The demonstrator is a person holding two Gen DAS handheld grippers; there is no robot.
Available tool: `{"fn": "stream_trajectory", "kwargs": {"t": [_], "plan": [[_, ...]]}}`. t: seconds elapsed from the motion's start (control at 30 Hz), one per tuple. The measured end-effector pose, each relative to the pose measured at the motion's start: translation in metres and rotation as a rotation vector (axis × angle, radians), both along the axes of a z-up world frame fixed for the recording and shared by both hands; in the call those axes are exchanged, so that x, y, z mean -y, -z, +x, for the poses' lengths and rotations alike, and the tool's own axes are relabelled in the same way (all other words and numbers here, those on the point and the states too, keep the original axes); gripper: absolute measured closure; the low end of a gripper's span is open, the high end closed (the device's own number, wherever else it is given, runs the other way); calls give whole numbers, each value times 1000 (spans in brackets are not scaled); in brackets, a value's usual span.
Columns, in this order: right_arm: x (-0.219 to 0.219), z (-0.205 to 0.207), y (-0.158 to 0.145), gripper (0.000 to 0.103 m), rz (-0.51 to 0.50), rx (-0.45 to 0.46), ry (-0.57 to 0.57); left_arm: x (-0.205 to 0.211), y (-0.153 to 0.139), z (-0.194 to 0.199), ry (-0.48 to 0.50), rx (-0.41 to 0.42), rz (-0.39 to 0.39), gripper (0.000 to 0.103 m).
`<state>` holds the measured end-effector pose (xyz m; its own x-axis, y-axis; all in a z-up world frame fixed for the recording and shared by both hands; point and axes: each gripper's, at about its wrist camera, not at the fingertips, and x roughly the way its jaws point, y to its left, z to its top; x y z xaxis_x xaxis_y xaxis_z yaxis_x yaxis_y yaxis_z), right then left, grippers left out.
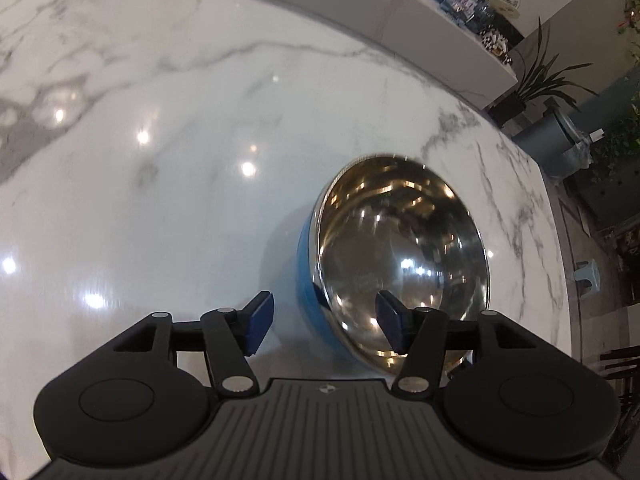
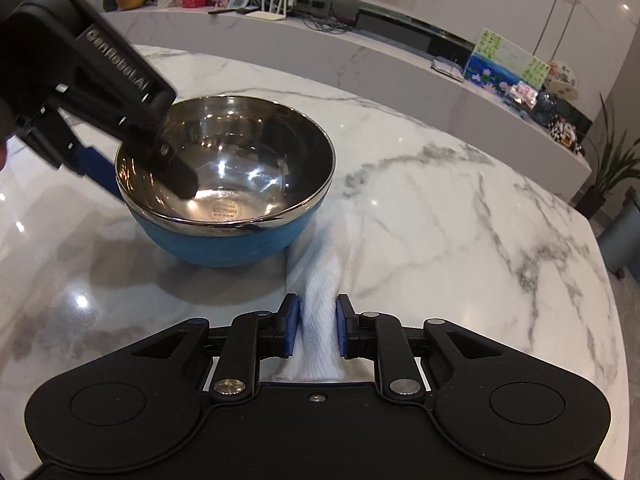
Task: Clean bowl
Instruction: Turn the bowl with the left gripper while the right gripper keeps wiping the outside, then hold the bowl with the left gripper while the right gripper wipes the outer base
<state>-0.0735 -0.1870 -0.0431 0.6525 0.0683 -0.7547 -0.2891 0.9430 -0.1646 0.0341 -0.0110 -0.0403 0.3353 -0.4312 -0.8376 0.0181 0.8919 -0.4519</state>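
A steel bowl with a blue outer wall stands upright on the marble table. My left gripper straddles its near rim, one blue pad outside the wall and the other inside, with a gap on each side, so it is open. In the right wrist view the same bowl is at the left, with the left gripper reaching in from the upper left. My right gripper is shut on a white cloth. The cloth's far end lies on the table beside the bowl's right side.
The marble table curves to an edge at the right. Beyond it run a long white counter with a picture and small items, a potted plant and a grey bin.
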Motion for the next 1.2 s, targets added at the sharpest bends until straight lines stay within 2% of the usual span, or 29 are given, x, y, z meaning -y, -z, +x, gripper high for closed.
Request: {"fn": "stream_trajectory", "kwargs": {"t": [0.17,0.23,0.37,0.63,0.77,0.87,0.93,1.07,1.2], "plan": [[1,1,-1,76,10,4,11,-1,-6,-4,-3,28,14,59],[1,1,-1,74,11,5,11,-2,-7,-5,0,33,17,61],[1,2,-1,74,20,-4,11,-2,-10,-7,14,47,15,75],[6,6,2,75,38,-34,37,0,-11,-5,20,72,17,78],[6,7,3,85,54,-41,37,2,-12,-1,20,99,32,82],[7,7,2,88,58,-39,40,3,-12,3,22,111,37,85],[10,6,-1,89,58,-23,53,4,-12,5,22,119,37,87],[20,-1,-22,89,85,72,75,6,-13,7,22,124,40,89],[23,-6,-34,89,98,107,60,8,-13,6,25,133,52,89]]}}
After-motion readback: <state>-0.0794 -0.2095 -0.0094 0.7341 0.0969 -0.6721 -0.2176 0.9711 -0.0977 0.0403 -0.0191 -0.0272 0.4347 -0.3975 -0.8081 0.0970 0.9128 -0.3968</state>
